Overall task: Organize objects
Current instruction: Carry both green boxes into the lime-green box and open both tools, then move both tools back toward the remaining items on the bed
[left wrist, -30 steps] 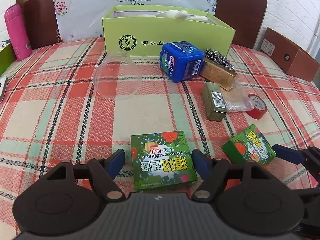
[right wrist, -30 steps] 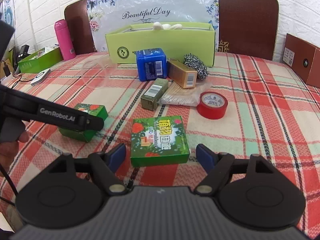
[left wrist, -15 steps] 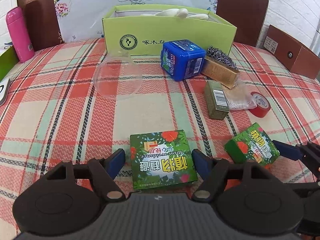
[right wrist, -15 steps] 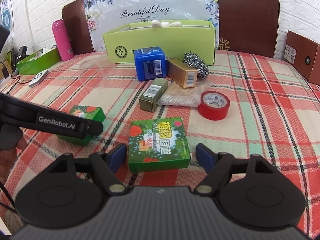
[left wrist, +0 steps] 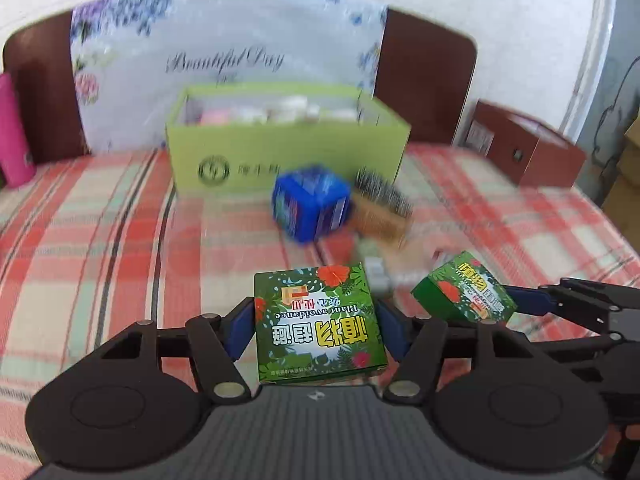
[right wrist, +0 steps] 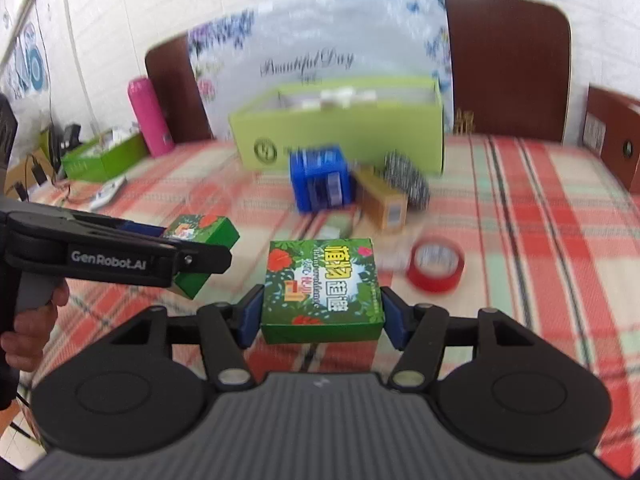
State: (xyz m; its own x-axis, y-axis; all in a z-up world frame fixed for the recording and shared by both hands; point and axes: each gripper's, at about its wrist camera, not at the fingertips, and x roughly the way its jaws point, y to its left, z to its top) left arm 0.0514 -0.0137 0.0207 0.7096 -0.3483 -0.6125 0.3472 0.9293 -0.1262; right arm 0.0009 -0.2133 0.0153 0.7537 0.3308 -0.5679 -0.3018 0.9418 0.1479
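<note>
Left wrist view: we are clamping the left gripper (left wrist: 316, 328) on a flat green leaf-printed cardboard box (left wrist: 318, 322), its jaws having just been closing. The right gripper (right wrist: 316, 318) is squeezing a matching green box (right wrist: 322, 292), likewise just closing. We are keeping both level while carrying toward the open lime-green cardboard bin (left wrist: 280, 152) at 12 o'clock, clearing the blue cube-shaped carton (left wrist: 310, 208).

— Where would you say you're working?

— A lived-in room at home, by the look: your table wears a red, green and cream plaid cloth (right wrist: 540, 208), two dark brown wooden chair backs (right wrist: 508, 60) stand against a white brick wall (right wrist: 132, 12), and a floral "Beautiful Day" plastic bag (left wrist: 228, 52) leans there.

— Anything else homely?

— A pink flask (right wrist: 149, 116), a red tape roll (right wrist: 436, 265), a steel scourer (right wrist: 408, 180).
</note>
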